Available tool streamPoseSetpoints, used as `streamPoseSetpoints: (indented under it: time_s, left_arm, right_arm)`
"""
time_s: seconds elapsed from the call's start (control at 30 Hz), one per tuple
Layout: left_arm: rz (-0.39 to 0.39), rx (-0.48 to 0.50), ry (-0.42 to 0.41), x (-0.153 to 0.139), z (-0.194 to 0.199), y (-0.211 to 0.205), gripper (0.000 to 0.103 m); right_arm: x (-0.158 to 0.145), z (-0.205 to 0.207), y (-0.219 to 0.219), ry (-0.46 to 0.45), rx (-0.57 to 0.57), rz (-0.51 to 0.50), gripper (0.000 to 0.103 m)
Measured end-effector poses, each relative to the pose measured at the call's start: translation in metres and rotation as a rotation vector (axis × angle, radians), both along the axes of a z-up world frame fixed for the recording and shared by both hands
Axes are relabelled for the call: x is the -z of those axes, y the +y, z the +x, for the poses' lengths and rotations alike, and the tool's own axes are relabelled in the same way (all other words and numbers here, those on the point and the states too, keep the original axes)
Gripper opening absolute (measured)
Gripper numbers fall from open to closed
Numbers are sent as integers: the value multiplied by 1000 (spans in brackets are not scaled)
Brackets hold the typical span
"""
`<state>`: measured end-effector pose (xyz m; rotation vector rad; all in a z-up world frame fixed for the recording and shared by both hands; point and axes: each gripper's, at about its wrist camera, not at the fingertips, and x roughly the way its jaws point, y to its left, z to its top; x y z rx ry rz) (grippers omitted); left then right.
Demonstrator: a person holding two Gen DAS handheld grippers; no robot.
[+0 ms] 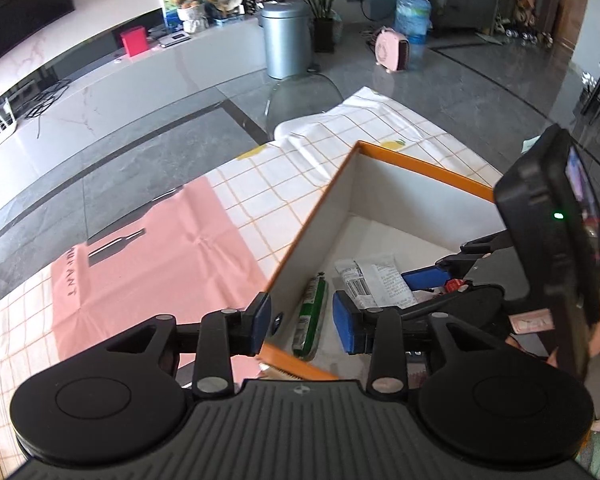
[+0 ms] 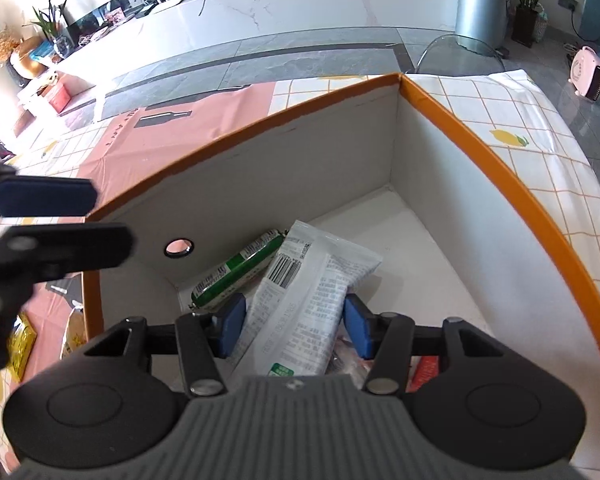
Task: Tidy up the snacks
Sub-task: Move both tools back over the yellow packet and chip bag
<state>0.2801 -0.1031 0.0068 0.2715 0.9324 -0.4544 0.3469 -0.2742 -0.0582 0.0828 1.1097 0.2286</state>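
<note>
The left gripper [image 1: 302,322] is seen with its jaws apart and nothing between them, straddling the near wall of the orange-rimmed box [image 1: 420,166] on the worktop [image 1: 260,184]. The green sausage stick [image 1: 310,316] lies on the box floor beside that wall. The right gripper [image 2: 294,326] is lowered inside the box with the white snack packet [image 2: 308,300] between its pads; the jaws stand parted about the packet's width, and whether the pads press on it cannot be told. Further red wrappers [image 2: 426,372] are partly hidden beneath.

Risks are judged as follows: the left gripper's finger could catch the box wall and drag or tip the box; the two grippers, working close together, could collide; the packet could be lifted out again if not fully released.
</note>
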Motion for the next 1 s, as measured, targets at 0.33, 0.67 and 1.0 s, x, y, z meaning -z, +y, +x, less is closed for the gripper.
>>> streamPoseSetpoints:
  time_s: [0.33, 0.67, 1.0]
  left_arm:
    - [3, -28, -3, -3, -17, 37, 43]
    - [-41, -64, 22, -11, -54, 62, 43]
    - [-136, -154, -35, -12, -127, 92, 45]
  right_arm:
    - [1, 3, 9, 56, 66, -24, 56]
    - [-30, -25, 5, 20, 116, -32, 60]
    - [-73, -123, 22, -203, 98, -10, 60]
